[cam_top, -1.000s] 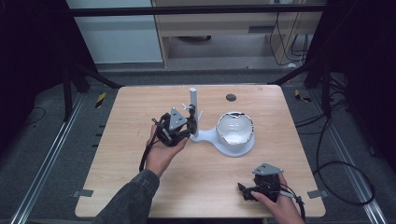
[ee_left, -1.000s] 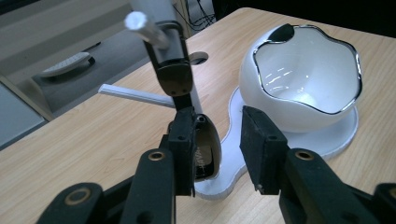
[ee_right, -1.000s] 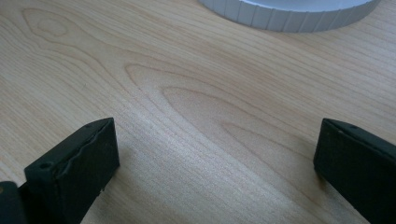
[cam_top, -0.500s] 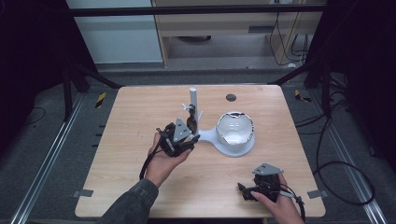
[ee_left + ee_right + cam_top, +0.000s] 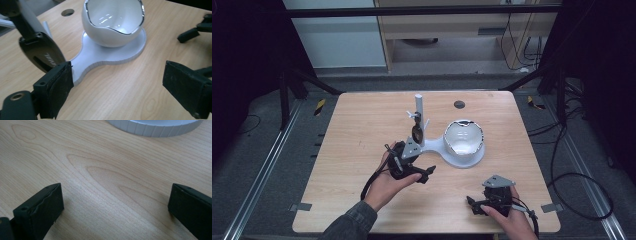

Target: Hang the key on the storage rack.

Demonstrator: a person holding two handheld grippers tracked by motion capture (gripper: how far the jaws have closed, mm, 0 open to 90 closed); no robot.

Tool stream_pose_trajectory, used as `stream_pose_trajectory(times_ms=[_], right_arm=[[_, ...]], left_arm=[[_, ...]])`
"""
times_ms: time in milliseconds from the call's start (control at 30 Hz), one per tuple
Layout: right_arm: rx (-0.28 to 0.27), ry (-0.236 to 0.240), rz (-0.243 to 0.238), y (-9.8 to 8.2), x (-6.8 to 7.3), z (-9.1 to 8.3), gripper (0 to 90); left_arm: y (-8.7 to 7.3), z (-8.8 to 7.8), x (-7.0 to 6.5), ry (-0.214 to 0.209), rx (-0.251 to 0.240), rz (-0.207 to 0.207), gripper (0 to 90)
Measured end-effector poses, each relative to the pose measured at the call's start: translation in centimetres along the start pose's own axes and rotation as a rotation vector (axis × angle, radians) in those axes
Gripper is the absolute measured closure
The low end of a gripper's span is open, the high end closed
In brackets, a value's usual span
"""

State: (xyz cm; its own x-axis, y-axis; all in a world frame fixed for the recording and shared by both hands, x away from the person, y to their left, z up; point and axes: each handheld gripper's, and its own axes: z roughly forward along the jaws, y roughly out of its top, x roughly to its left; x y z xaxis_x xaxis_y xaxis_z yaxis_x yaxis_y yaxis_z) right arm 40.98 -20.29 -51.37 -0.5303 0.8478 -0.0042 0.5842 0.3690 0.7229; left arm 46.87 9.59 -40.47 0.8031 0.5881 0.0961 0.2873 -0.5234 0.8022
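Note:
A white stand [image 5: 447, 147] sits mid-table, with an upright grey post [image 5: 418, 107] on its left and a white, silver-rimmed bowl [image 5: 464, 140] on its round base. A black oval piece with white lettering [image 5: 42, 55] hangs from the post [image 5: 27, 20], also seen in the high view as the black piece [image 5: 417, 133]. My left gripper [image 5: 427, 174] is just in front of it; its jaws have just been opening and now stand wide with nothing between the pads [image 5: 58, 83]. The bowl [image 5: 112, 22] lies ahead of them. My right gripper [image 5: 473, 205] rests open near the front edge over bare wood [image 5: 112, 182].
A small round hole [image 5: 459, 104] sits in the tabletop behind the bowl. The stand's base edge [image 5: 155, 127] lies just ahead of the right gripper. A jaw of the right gripper [image 5: 192, 31] shows far right in the left gripper view. Dark floor and cables surround the table.
My left gripper has drawn back from the post toward the near edge and its jaws have opened. The black piece stays hanging on the post. The right gripper has not moved.

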Motion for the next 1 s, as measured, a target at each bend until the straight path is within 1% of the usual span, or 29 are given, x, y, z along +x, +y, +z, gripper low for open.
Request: stream_pose_trajectory(times_ms=[133,200,233,467,533,600,667,700,767,867,1000], right_arm=[[0.000,0.000,0.000,0.0,0.0,0.0,0.4],[0.000,0.000,0.000,0.0,0.0,0.0,0.4],[0.000,0.000,0.001,0.0,0.0,0.0,0.4],[0.000,0.000,0.000,0.0,0.0,0.0,0.4],[0.000,0.000,0.000,0.0,0.0,0.0,0.4],[0.000,0.000,0.000,0.0,0.0,0.0,0.4],[0.000,0.000,0.000,0.0,0.0,0.0,0.4],[0.000,0.000,0.000,0.0,0.0,0.0,0.4],[0.000,0.000,0.001,0.0,0.0,0.0,0.4],[0.000,0.000,0.001,0.0,0.0,0.0,0.4],[0.000,0.000,0.001,0.0,0.0,0.0,0.4]], left_arm=[[-0.6,-0.4,-0.4,-0.019,0.004,0.003,6.7],[-1.0,-0.6,-0.5,-0.021,0.007,-0.014,4.8],[-1.2,-0.7,-0.4,-0.023,0.009,-0.016,4.1],[-3.0,-1.5,0.0,-0.015,0.016,-0.034,4.1],[-3.7,-1.8,0.2,-0.011,0.023,-0.027,4.1],[-4.6,-2.0,0.5,-0.001,0.031,-0.029,4.0],[-5.4,-2.2,0.7,0.008,0.042,-0.040,4.1],[-5.9,-2.3,1.0,0.009,0.050,-0.054,4.2],[-6.6,-2.4,1.2,0.019,0.067,-0.056,4.3],[-7.4,-2.6,1.6,0.031,0.090,-0.052,4.8],[-8.4,-3.1,2.3,0.048,0.111,-0.067,4.9]])
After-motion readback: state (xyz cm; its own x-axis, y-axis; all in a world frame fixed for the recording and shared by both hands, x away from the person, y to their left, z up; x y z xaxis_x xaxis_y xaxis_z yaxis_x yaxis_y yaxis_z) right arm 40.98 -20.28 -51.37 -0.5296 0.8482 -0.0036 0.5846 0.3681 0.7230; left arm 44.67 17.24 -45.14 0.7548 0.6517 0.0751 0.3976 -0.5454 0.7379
